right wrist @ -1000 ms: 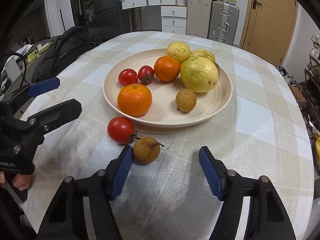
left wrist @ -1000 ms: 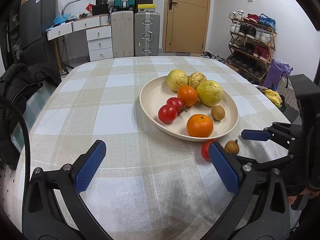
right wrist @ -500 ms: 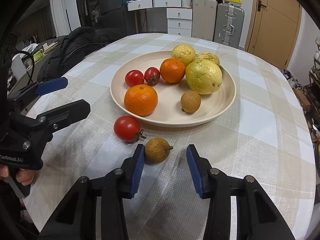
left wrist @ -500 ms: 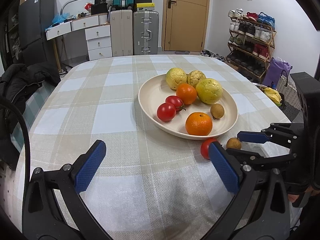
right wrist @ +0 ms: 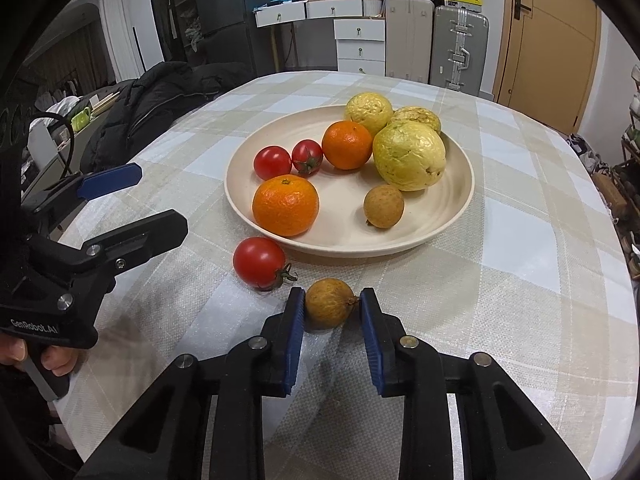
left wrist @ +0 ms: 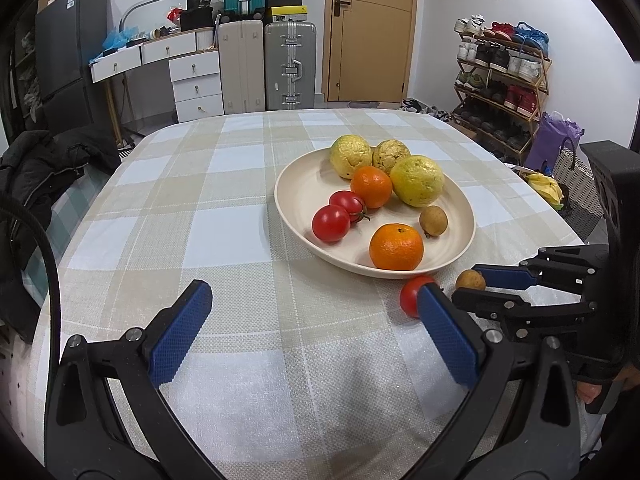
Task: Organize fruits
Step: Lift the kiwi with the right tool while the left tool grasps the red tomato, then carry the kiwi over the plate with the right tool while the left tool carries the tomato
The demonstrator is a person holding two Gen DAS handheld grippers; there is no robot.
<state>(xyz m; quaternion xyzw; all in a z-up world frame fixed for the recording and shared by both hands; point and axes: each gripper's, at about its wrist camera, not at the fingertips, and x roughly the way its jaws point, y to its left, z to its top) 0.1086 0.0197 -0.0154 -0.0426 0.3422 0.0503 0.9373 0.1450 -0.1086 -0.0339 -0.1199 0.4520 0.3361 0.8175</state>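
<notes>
Two fruits lie outside the plate (right wrist: 460, 216): the right tongs (right wrist: 331, 309) grip the brown longan (right wrist: 329, 307) on the tabletop (right wrist: 520, 280), probably to lift it in. The tomato (right wrist: 259, 262) waits just left of them; the left tongs (left wrist: 316, 332) stand wide, empty.

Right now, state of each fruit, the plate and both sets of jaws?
Right gripper: jaws shut on the brown longan, which sits on the tablecloth.
Left gripper: jaws open, empty.
Loose tomato: on the cloth, outside the plate.
Plate: holds two oranges, two tomatoes, three yellow-green fruits, one longan.
</notes>
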